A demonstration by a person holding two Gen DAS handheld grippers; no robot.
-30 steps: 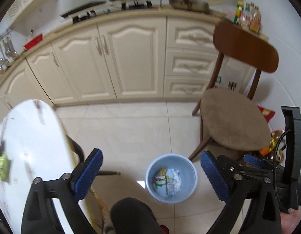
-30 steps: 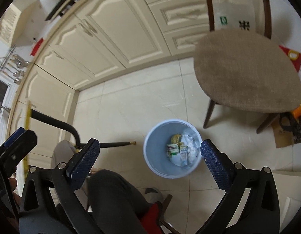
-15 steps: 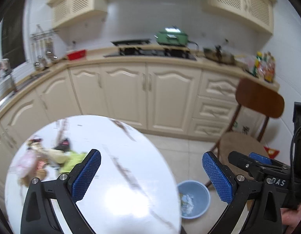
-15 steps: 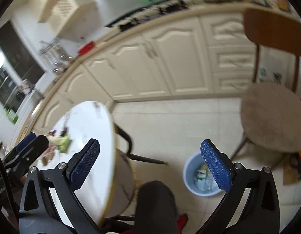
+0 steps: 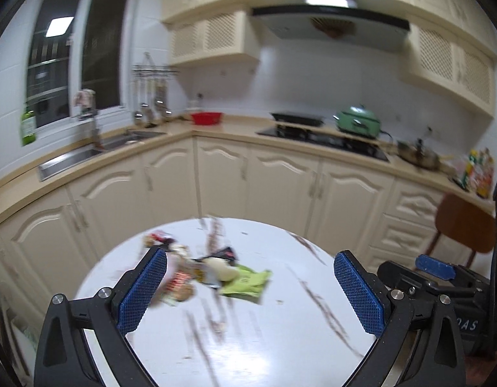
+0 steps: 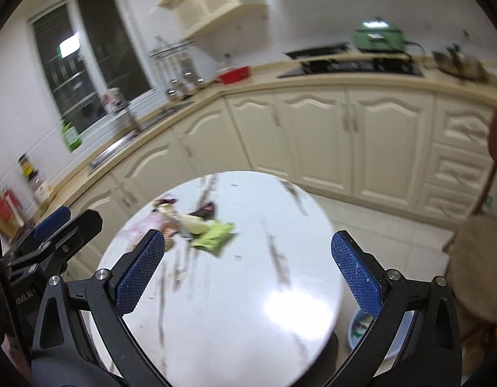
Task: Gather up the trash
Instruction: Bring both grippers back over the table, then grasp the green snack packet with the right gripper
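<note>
Some trash already in round blue plastic bin [image 6: 361, 329]. Pile of wrappers [image 5: 203, 277] left on round white table [image 5: 280, 338]. Left gripper [image 5: 250, 290], right gripper [image 6: 248, 271]: both wide apart, holding nothing.

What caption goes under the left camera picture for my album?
Both grippers, left and right, open above a round table with wrappers to collect.
</note>
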